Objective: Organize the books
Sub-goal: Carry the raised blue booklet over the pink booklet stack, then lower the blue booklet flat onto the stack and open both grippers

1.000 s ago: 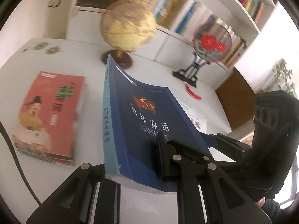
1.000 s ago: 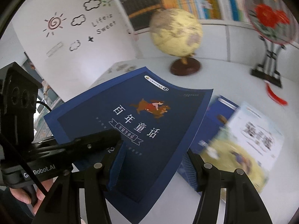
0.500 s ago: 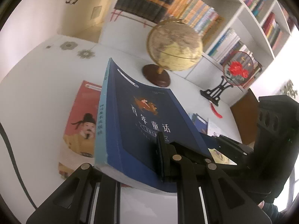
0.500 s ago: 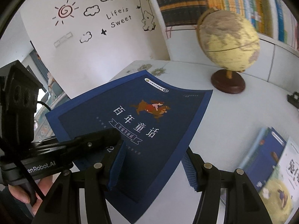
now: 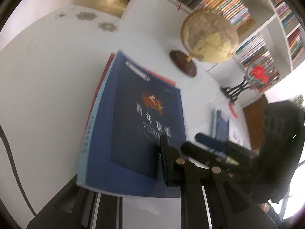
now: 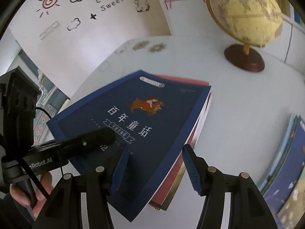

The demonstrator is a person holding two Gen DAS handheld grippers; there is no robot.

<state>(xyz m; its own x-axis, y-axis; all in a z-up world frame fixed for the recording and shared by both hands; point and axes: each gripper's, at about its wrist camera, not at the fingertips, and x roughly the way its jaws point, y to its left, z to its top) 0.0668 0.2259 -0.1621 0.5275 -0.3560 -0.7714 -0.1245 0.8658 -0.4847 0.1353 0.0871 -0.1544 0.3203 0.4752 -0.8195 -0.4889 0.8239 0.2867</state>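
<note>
A dark blue book [image 5: 137,126] with white Chinese title lies over a red book [image 6: 171,175] on the white table; only the red book's edges [image 5: 99,87] show. My left gripper [image 5: 125,173] is shut on the blue book's near edge, one finger on the cover, the other underneath. It also shows in the right wrist view [image 6: 89,141]. My right gripper [image 6: 154,164] is open, its blue pads either side of the blue book's [image 6: 133,124] right edge. Whether the pads touch it is unclear.
A globe [image 5: 209,36] on a brown base stands at the back of the table [image 5: 47,76]. A fan ornament [image 5: 257,74] stands right of it. More books [image 6: 286,168] lie at the right. Bookshelves [image 5: 238,15] fill the wall behind.
Both grippers carried the blue book left and down onto the red book, which is now almost covered. The right pads now stand clear of the cover.
</note>
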